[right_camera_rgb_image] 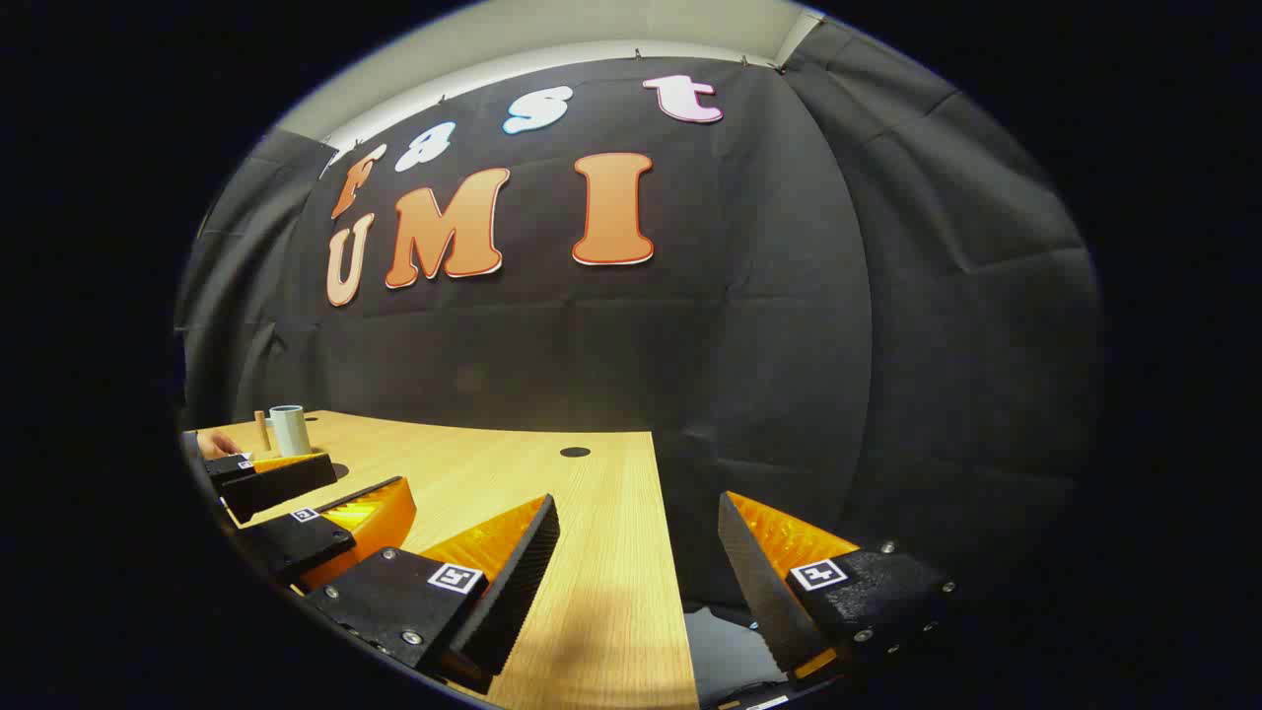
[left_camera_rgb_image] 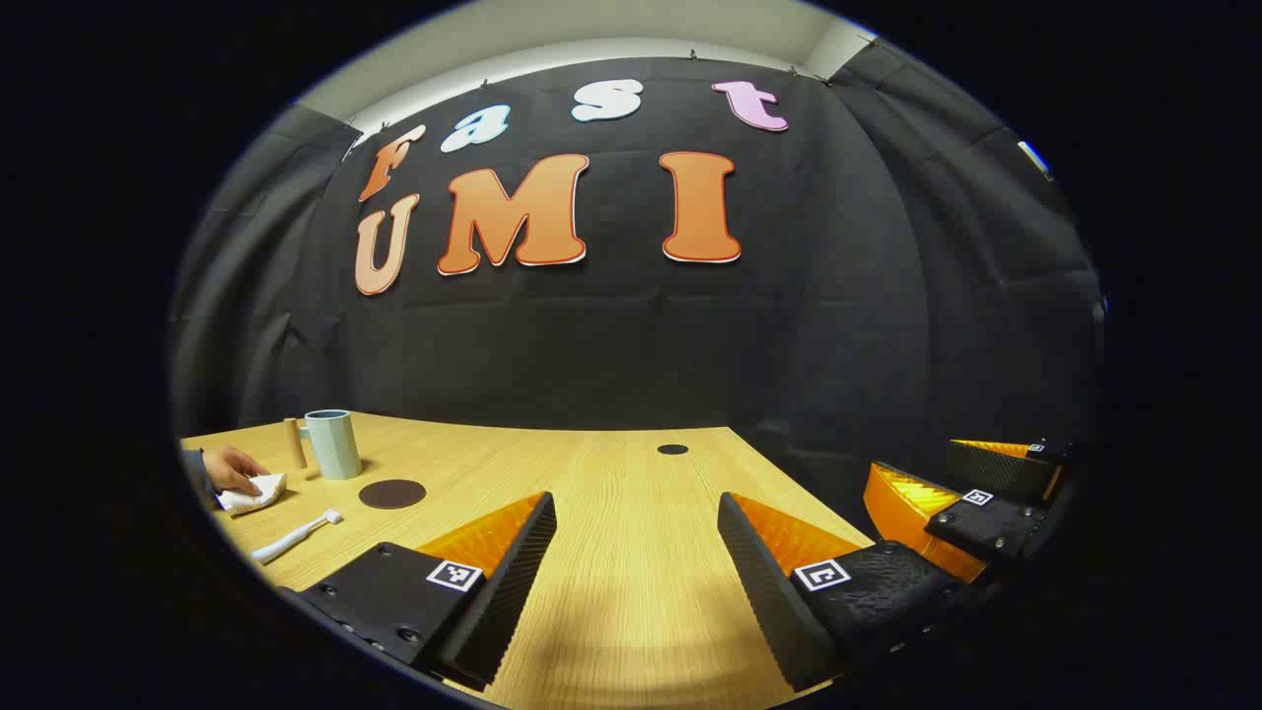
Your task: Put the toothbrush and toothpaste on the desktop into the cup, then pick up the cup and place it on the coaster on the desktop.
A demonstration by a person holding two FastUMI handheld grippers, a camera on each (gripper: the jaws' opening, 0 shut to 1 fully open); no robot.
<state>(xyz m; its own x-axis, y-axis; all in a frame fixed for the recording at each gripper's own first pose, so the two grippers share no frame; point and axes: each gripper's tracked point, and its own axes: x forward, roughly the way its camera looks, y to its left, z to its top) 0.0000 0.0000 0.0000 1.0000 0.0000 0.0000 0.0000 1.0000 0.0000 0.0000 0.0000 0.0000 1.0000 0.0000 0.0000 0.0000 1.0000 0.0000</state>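
Left gripper (left_camera_rgb_image: 636, 562) and right gripper (right_camera_rgb_image: 639, 562): fingers spread apart, grasping nothing. Cup (left_camera_rgb_image: 332, 443) upright at lower left on the desktop (left_camera_rgb_image: 631, 513), contents not discernible; coaster (left_camera_rgb_image: 391, 493) just beside it, toothbrush (left_camera_rgb_image: 294, 537) lying nearer. A hand (left_camera_rgb_image: 232, 468) rests on white cloth (left_camera_rgb_image: 253, 492). No legible labels.

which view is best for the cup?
Left gripper view: the cup stands whole and upright on the table, behind the coaster. In the right gripper view the cup is smaller, far off at the table's left end, beyond the left claw.
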